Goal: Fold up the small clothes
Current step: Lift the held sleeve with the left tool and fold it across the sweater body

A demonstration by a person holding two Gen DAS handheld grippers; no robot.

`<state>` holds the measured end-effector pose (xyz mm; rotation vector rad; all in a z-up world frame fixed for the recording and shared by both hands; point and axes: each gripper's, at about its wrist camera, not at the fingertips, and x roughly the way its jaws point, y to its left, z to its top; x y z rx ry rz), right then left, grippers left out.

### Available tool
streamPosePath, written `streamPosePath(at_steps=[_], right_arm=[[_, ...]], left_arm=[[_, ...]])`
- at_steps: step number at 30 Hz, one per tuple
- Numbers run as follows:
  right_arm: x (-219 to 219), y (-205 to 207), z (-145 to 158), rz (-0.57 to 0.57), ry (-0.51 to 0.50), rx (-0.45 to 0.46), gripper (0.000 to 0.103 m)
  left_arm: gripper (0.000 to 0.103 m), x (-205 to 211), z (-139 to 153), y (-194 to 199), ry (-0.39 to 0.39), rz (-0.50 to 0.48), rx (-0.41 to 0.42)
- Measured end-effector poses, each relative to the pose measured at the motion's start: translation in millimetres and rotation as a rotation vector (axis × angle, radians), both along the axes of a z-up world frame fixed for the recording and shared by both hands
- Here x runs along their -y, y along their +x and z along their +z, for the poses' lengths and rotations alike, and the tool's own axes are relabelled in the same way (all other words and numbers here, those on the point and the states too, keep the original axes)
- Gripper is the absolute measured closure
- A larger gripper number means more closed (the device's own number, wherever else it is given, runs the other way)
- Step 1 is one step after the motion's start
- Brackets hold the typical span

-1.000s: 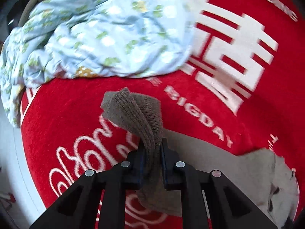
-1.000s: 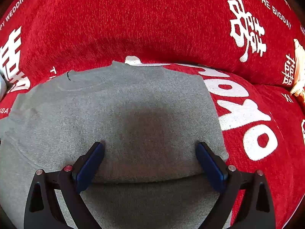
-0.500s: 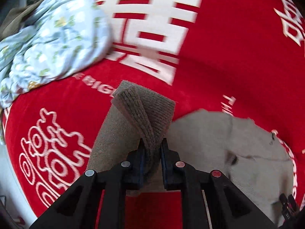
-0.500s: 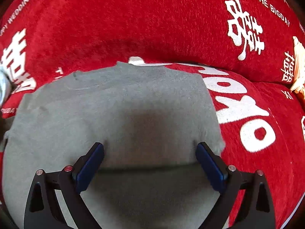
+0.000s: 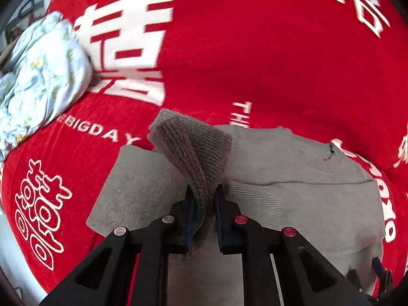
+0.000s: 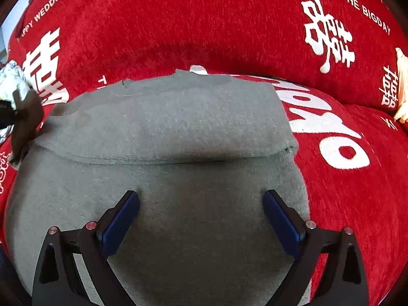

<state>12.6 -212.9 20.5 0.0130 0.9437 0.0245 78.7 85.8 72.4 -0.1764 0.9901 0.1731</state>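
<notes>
A small grey knit sweater [image 6: 178,132] lies flat on a red sofa cover, its right sleeve folded across the body. My left gripper [image 5: 203,199] is shut on the ribbed cuff of the left sleeve [image 5: 193,150] and holds it raised over the sweater's left side [image 5: 293,186]. The cuff and left gripper also show at the left edge of the right wrist view [image 6: 25,117]. My right gripper [image 6: 201,211] is open and empty, its blue pads [image 6: 119,221] wide apart just above the sweater's lower half.
A crumpled pale blue floral garment [image 5: 40,76] lies to the left on the red cover [image 5: 255,51] with white lettering. The sofa backrest [image 6: 204,20] rises behind the sweater. A cream item [image 6: 401,86] sits at the far right edge.
My left gripper has carried the sleeve cuff rightward, away from the floral garment and over the sweater body. My right gripper has drawn back slightly toward the hem, still open.
</notes>
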Motion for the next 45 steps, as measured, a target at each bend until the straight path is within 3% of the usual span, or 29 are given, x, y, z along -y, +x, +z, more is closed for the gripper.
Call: streamPosePath(at_steps=[14, 36, 45], right_arm=[[1, -3, -3, 0.018, 0.019, 0.012, 0.001], [8, -37, 2, 0.077, -0.011, 0.015, 0.001], [22, -51, 8, 0.07, 0.02, 0.031, 0.0]], left_arm=[[0.088, 88, 7, 0, 0.041, -0.115, -0.011], [0.088, 168, 17, -3, 0.087, -0.229, 0.0], [0.088, 205, 17, -6, 0.092, -0.285, -0.002]])
